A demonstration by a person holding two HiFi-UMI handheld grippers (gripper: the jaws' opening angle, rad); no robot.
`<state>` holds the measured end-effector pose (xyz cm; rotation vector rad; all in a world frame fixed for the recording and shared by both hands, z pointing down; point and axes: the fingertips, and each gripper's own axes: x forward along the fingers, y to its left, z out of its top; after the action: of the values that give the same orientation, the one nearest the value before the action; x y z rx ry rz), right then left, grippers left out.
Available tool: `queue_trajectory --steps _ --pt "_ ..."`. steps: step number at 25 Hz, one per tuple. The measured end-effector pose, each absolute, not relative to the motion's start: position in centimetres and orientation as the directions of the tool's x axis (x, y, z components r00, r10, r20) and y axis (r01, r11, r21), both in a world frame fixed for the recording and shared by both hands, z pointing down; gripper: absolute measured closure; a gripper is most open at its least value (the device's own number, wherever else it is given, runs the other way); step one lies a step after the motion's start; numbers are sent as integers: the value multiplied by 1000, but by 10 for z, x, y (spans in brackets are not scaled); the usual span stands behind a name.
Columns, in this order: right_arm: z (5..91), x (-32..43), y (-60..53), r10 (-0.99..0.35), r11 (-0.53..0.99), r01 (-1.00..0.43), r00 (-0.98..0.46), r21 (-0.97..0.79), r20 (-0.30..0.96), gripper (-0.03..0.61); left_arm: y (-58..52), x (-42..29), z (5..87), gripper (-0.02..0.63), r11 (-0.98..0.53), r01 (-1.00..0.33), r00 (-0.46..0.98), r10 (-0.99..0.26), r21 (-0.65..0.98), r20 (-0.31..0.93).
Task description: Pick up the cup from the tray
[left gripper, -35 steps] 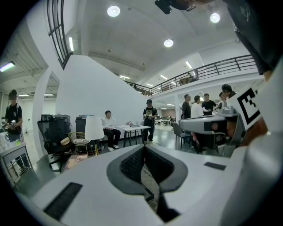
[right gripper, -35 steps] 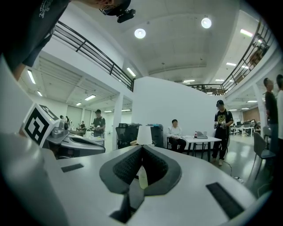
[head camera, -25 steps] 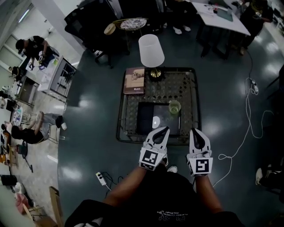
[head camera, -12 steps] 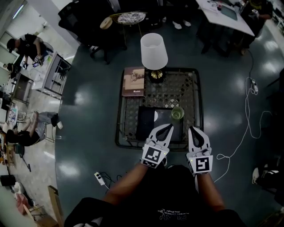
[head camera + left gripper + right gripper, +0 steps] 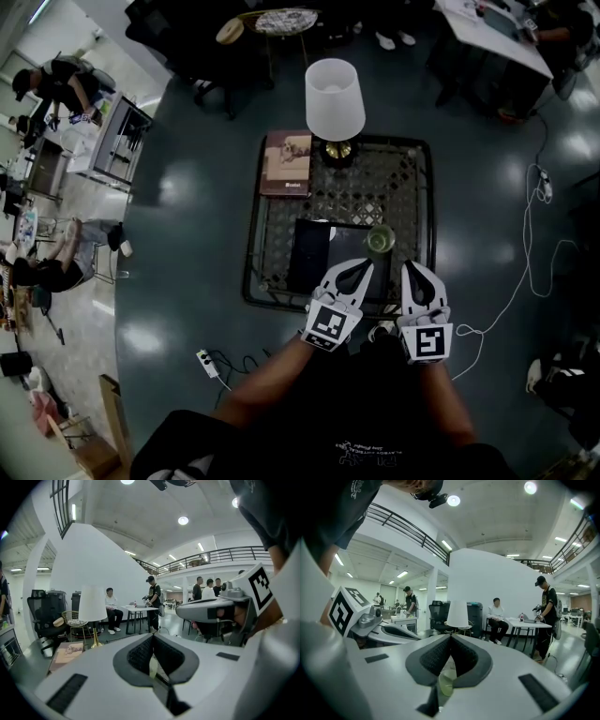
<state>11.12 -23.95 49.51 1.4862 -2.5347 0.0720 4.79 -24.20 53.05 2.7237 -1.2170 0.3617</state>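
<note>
A clear, greenish cup point(image 5: 381, 240) stands at the far right corner of a dark tray point(image 5: 319, 251) on the low lattice-topped table point(image 5: 267, 234). My left gripper point(image 5: 364, 263) is shut and empty, its tips over the tray's near part, left of the cup. My right gripper point(image 5: 413, 265) hangs just short of the cup and a little to its right, jaws together with nothing held. In the right gripper view the cup point(image 5: 446, 680) shows through the gap behind the closed tips point(image 5: 451, 636). The left gripper view shows its jaws point(image 5: 153, 635) meeting.
A white-shaded lamp point(image 5: 335, 98) on a brass foot and a brown book point(image 5: 288, 162) sit at the table's far side. A power strip point(image 5: 208, 363) and cables point(image 5: 525, 272) lie on the floor. People sit and stand at desks beyond.
Both grippers have moved forward, from the table's near edge to over the tray, closer to the cup. Their jaws look the same as before.
</note>
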Motion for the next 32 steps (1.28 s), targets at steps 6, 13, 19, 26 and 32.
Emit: queue_trajectory --steps 6,13,19,26,32 --pt "508 117 -252 -835 525 -850 -507 35 213 569 -246 50 548 606 -623 -782 600 -737 34 311" --pt "526 129 -264 -817 530 -848 -517 -22 256 569 -253 59 563 606 -589 -808 560 -754 26 344" --pt "538 135 -265 -797 550 -834 -540 -45 272 569 -252 71 578 606 -603 -796 583 -741 51 333" --pt "560 155 -264 -794 533 -844 -520 -52 315 569 -257 73 613 567 -575 -818 540 -751 25 380" --pt "569 165 -266 -793 524 -850 -512 -61 329 569 -272 79 640 307 -539 -841 505 -765 30 399"
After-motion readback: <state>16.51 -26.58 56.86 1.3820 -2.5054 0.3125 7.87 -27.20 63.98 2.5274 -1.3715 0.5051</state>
